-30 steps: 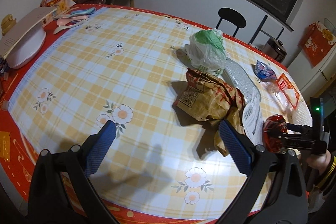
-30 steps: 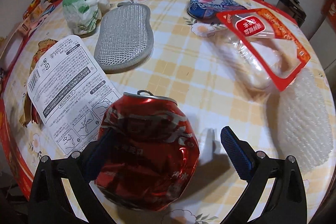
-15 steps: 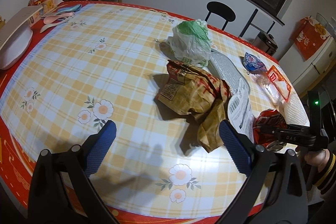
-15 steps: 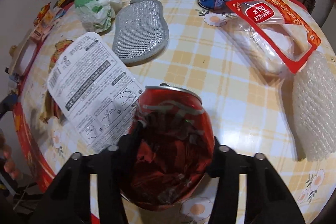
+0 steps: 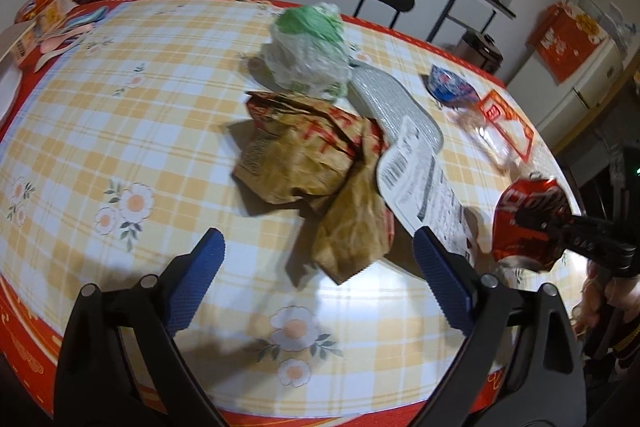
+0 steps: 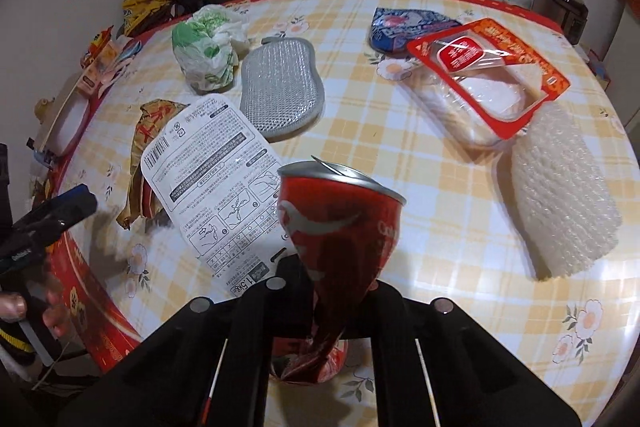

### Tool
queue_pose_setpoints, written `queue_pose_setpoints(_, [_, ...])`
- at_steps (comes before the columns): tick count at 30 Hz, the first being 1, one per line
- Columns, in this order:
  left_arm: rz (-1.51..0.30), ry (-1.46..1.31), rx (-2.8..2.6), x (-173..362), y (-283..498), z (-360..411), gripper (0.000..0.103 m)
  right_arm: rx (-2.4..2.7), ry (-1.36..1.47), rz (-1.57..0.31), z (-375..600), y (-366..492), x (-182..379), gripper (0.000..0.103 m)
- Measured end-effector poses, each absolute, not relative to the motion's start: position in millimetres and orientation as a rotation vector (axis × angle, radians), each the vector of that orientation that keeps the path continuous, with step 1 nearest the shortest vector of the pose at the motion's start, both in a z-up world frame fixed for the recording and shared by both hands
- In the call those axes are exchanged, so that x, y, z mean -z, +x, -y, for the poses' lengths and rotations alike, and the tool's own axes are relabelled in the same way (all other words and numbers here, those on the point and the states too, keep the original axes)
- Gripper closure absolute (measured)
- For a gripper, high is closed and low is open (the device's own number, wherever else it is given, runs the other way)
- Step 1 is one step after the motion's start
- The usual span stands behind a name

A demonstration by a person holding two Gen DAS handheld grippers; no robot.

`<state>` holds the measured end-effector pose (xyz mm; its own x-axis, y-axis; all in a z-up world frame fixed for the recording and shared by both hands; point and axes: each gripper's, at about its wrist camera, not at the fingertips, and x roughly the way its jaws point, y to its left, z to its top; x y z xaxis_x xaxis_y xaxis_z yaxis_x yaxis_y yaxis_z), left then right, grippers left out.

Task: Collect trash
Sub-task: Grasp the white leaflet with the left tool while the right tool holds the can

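Right wrist view, right hand-held gripper (image 6: 336,303) clamping crushed red can (image 6: 340,223), left hand-held gripper (image 5: 320,279) wide, closing

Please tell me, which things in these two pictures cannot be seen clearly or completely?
- Crushed red drink can: right wrist view, its pinched base sits behind the right gripper.
- Crumpled brown paper bag: the white printed card covers most of it in the right wrist view.
- Left gripper: left wrist view, its body is cut off by the bottom edge.
- Small print on the card: too small.
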<state>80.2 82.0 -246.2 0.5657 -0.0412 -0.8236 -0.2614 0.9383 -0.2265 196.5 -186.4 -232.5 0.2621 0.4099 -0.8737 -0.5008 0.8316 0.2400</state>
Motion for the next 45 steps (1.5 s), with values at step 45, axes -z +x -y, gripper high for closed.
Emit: queue_pose_setpoints(45, [-1.04, -0.704, 0.014, 321.5, 153.8, -22.9, 0.051, -0.475, -0.034, -1.173, 266.6, 177.3, 238.3, 0.095])
